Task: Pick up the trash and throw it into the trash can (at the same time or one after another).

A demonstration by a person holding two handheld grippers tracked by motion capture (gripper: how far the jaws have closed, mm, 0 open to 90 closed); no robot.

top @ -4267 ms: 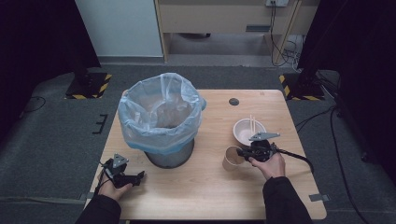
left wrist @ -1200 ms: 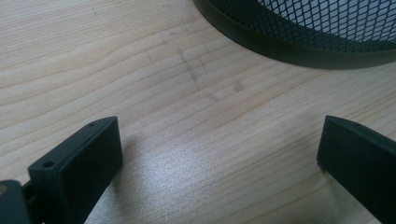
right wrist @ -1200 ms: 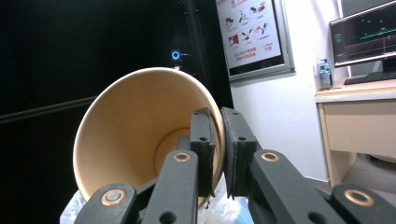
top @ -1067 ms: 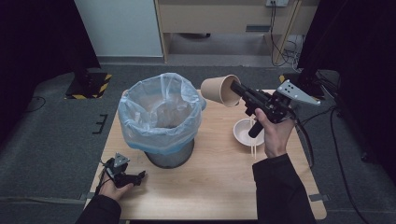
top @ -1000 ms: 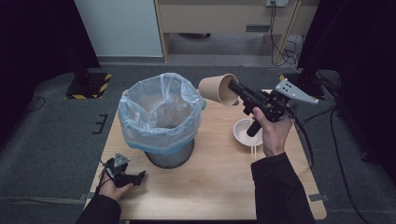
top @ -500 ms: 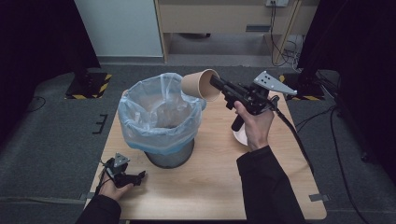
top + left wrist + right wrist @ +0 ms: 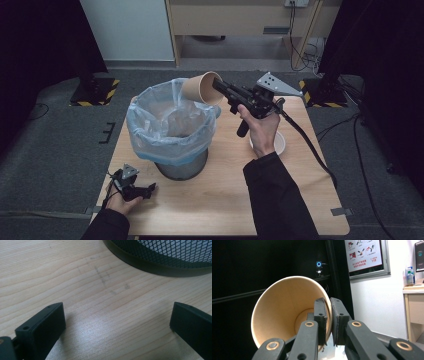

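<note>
Tool work first: the tabletop [image 7: 220,200] is the biggest thing. On it stands a bin [image 7: 172,127] lined with a blue bag. A brown paper cup [image 7: 202,88] lies on its side in the air over the bin's far rim. Right tool [image 7: 218,86] pinches the cup's wall. Left tool [image 7: 150,188] rests near the bin, spread wide on nothing. A wall poster [image 7: 363,254] reads "119".

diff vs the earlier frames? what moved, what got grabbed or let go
The right gripper took the paper cup by its rim off the table beside the white bowl, lifted it on its side and carried it leftward to the far right rim of the lined bin. It stays shut on the cup. The left gripper, open, the bin and the bowl have not moved.
</note>
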